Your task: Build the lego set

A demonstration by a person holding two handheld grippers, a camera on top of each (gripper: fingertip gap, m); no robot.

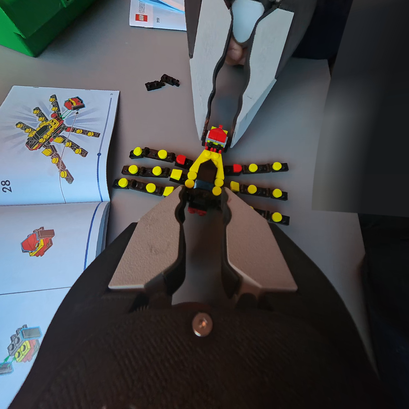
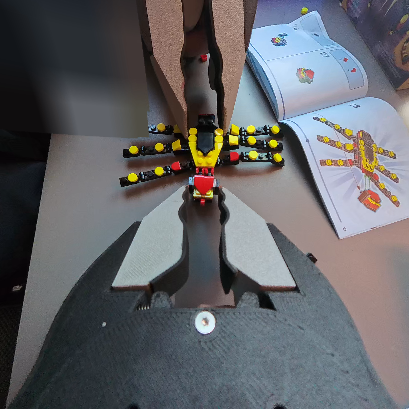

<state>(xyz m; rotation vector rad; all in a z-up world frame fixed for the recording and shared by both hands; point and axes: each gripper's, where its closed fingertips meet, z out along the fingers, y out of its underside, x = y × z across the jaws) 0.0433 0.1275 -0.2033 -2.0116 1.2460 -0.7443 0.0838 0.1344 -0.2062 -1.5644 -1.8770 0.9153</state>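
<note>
**Spider head at the neck, ready for joining**

Grey table [image 1: 287, 124] under everything; open instruction booklet [image 1: 53, 146] well off to the left gripper's left side, showing the head going onto the body; green box [image 1: 26, 26] far ahead-left; loose black leg piece [image 1: 162, 82] ahead, apart from the model.

Between the two opposed tools, the spider body [image 2: 204, 146], flat on the table, legs splayed to both sides; left gripper [image 1: 202, 194] clamped on the rear of the body, fingertips pressed against its flanks; right gripper [image 2: 203, 190] closed around the head assembly [image 2: 203, 186], red and yellow, held just short of the red clips at the body's front.

Step in hand, by the look of it: attaching the head, near the end of the build; small gap at the neck, so apparently not yet seated.

Next move calls for a straight push of the head toward the clips, aligned and level, with the body braced firmly against sliding.
</note>
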